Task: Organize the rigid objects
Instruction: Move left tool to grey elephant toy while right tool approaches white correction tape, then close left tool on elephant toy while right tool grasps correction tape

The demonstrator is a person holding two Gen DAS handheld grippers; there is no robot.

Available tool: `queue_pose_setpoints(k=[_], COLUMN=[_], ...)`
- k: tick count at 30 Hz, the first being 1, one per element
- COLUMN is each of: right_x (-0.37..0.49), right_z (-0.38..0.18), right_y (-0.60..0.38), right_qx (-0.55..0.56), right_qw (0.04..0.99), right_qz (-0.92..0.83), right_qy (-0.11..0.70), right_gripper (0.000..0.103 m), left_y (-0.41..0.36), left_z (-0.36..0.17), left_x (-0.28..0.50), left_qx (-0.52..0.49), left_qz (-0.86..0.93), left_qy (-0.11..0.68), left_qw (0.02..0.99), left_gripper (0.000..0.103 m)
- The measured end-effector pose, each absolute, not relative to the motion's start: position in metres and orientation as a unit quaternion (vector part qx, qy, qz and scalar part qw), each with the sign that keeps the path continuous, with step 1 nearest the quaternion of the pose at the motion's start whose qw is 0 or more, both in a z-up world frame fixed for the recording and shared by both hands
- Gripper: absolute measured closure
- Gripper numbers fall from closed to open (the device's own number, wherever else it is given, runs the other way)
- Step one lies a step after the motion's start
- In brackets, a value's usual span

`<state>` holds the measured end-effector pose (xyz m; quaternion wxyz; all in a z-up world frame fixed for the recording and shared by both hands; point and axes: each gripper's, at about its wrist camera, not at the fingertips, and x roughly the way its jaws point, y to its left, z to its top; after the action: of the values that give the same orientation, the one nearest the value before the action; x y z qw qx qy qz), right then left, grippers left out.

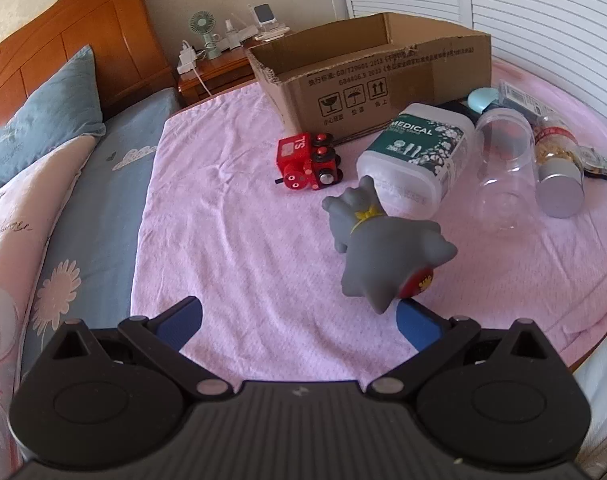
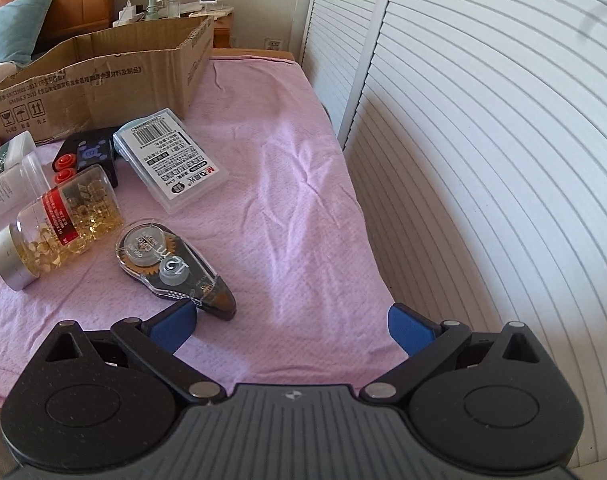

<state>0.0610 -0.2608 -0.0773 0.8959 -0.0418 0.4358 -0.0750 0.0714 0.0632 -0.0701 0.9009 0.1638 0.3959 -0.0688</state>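
An open cardboard box (image 1: 383,80) stands at the back of a pink cloth (image 1: 243,220); it also shows in the right wrist view (image 2: 103,76). In front lie a red toy train (image 1: 309,162), a grey rubber cat toy (image 1: 383,248), a white "MEDICAL" jar (image 1: 415,152), a clear empty jar (image 1: 503,168) and a capsule bottle (image 2: 59,220). A correction tape (image 2: 171,264), a clear case (image 2: 171,156) and a black toy (image 2: 89,152) lie nearby. My left gripper (image 1: 299,320) is open, its right finger just by the cat. My right gripper (image 2: 291,324) is open and empty; its left finger is next to the tape.
A bed with pillows (image 1: 35,120) and a wooden headboard (image 1: 83,40) lies to the left. A nightstand (image 1: 215,72) with a fan and chargers stands behind. White louvered doors (image 2: 483,140) close off the right side beside the cloth's edge.
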Motion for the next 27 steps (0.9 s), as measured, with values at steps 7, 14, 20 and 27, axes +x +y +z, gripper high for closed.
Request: queue_pose_setpoints(k=[7, 14, 20, 27], right_x=[0.065, 0.068, 0.076, 0.073], right_z=[-0.078, -0.079, -0.079, -0.079], right_y=[-0.254, -0.253, -0.270, -0.262], right_qx=[-0.043, -0.043, -0.033, -0.032], right_qw=[0.898, 0.898, 0.897, 0.900], right_qz=[-0.061, -0.056, -0.085, -0.056], right_qy=[0.434, 0.434, 0.433, 0.431], right_gripper=[0.000, 0.000, 0.000, 0.000], left_y=[0.046, 0.026, 0.024, 0.025], left_z=[-0.071, -0.077, -0.075, -0.075], left_x=[0.089, 0.102, 0.110, 0.109], left_qx=[0.191, 0.218, 0.192, 0.179], left_qz=[-0.117, -0.158, -0.180, -0.200], left_qy=[0.386, 0.362, 0.366, 0.369], left_qw=[0.895, 0.893, 0.893, 0.890], left_gripper=[0.001, 0.001, 0.004, 0.023])
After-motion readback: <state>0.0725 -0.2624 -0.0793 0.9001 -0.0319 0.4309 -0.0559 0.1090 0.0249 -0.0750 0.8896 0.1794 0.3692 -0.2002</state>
